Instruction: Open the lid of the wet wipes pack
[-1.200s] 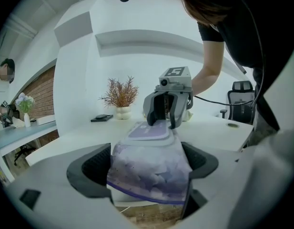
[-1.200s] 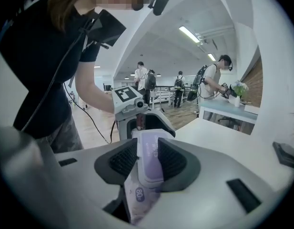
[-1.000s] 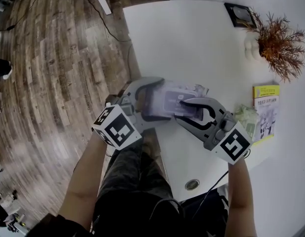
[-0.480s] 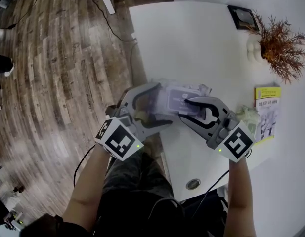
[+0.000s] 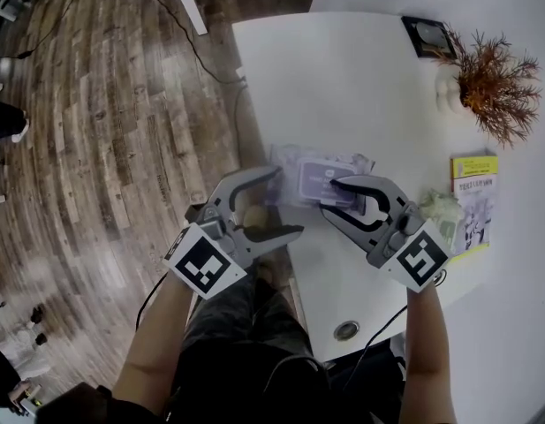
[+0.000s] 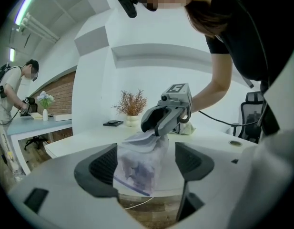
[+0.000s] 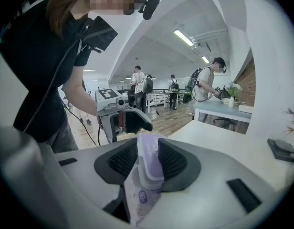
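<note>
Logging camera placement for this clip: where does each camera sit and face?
Head view: on the person's head, steeply down at the white table, wet wipes pack, left gripper, right gripper; forearms and legs show.
Left gripper view: on that gripper, along its open fingers, which have just been closing, the pack between them untouched; torso shows.
Right gripper view: on that gripper, along fingers shut on the pack's lid; torso shows.
Shared: each gripper view shows the other gripper and the pack.
</note>
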The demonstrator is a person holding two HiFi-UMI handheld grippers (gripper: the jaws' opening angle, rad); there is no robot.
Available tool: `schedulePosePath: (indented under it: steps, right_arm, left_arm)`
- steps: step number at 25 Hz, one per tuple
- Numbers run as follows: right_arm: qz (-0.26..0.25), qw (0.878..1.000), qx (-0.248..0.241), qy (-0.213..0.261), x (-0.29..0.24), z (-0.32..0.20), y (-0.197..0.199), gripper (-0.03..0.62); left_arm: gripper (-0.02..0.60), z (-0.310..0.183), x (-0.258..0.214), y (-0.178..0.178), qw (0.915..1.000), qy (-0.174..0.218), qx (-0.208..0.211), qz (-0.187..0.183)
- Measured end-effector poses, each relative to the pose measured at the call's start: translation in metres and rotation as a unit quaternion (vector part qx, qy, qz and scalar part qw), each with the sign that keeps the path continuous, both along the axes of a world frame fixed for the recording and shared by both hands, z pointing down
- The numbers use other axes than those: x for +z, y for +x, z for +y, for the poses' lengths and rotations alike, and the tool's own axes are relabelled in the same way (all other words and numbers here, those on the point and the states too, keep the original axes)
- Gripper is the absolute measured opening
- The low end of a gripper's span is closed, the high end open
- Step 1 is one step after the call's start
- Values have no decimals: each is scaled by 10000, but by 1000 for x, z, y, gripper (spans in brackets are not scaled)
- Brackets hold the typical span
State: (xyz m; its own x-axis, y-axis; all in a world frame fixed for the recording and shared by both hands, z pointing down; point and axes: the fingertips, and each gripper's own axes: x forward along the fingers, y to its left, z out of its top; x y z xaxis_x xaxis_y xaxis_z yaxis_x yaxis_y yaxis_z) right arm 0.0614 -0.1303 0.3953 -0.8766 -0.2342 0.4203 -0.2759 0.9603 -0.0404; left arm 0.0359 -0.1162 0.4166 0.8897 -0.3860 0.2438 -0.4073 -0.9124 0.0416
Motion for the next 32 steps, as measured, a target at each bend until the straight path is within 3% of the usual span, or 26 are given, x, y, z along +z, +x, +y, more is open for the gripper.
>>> schedulePosePath:
  steps: [6,16,32]
  right_arm:
    - [-12,9997,206,88,-3,0,4,140]
    - [-99,9991,408,114,-9,-2,8,140]
    - [-267,9972,667,180,-20,-8,13,140]
  left_arm:
    - [21,0,-8,0,9999,111,-85,29]
    - [11,-2,-7,5,9997,-249,-18,71]
    - [11,-21,-21,12,9987,-285,-172,386]
